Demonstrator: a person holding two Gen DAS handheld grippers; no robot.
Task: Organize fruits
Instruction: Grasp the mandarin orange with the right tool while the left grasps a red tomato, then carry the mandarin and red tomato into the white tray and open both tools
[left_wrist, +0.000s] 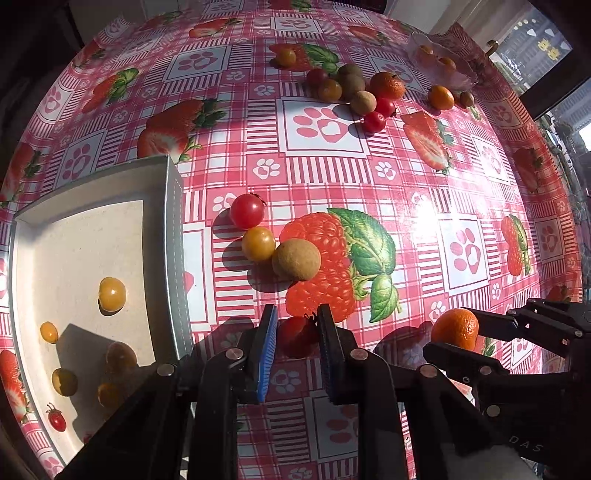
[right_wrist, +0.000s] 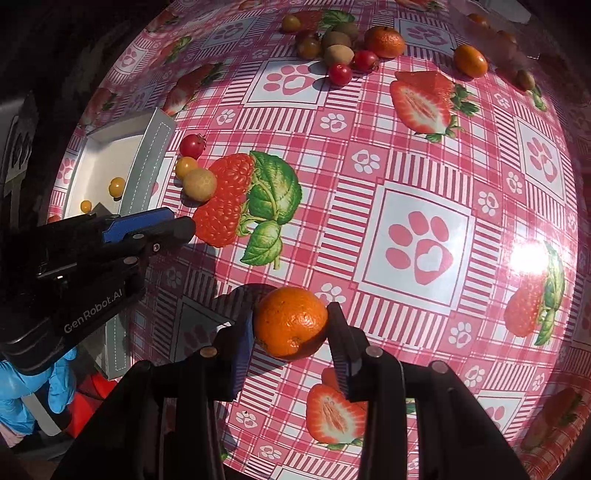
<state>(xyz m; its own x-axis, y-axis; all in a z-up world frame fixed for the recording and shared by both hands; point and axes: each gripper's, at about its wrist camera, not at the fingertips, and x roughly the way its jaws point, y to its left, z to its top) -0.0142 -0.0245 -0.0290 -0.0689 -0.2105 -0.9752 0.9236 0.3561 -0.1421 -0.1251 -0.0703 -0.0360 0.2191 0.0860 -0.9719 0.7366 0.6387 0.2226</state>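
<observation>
1. My left gripper (left_wrist: 297, 334) pinches a red cherry tomato (left_wrist: 295, 336) between its two pads; the tomato is in shadow, just above the tablecloth (left_wrist: 406, 184).
2. My right gripper (right_wrist: 291, 325) presses its pads on both sides of a mandarin (right_wrist: 291, 323), so it holds this fruit.
3. I take the white tray (left_wrist: 171, 206) as my landmark. The held tomato is just beside the tray's right wall, near its lower corner.
4. The held mandarin is further from the tray, on the same side, past the tomato.
5. Inside the tray lie several small yellow tomatoes (left_wrist: 112, 294) and one small red tomato (left_wrist: 56, 421).
6. Just right of the tray's wall, three fruits touch each other in a row: a red tomato (left_wrist: 246, 211), a yellow tomato (left_wrist: 258, 243) and a brown round fruit (left_wrist: 296, 259).
7. Well apart from the tray, toward the far side of the table, a mixed heap of fruits (left_wrist: 351, 92) waits, with another mandarin (left_wrist: 387, 85) among them.
8. A hand in a blue glove (right_wrist: 55, 384) holds the left gripper, seen in the right wrist view.
</observation>
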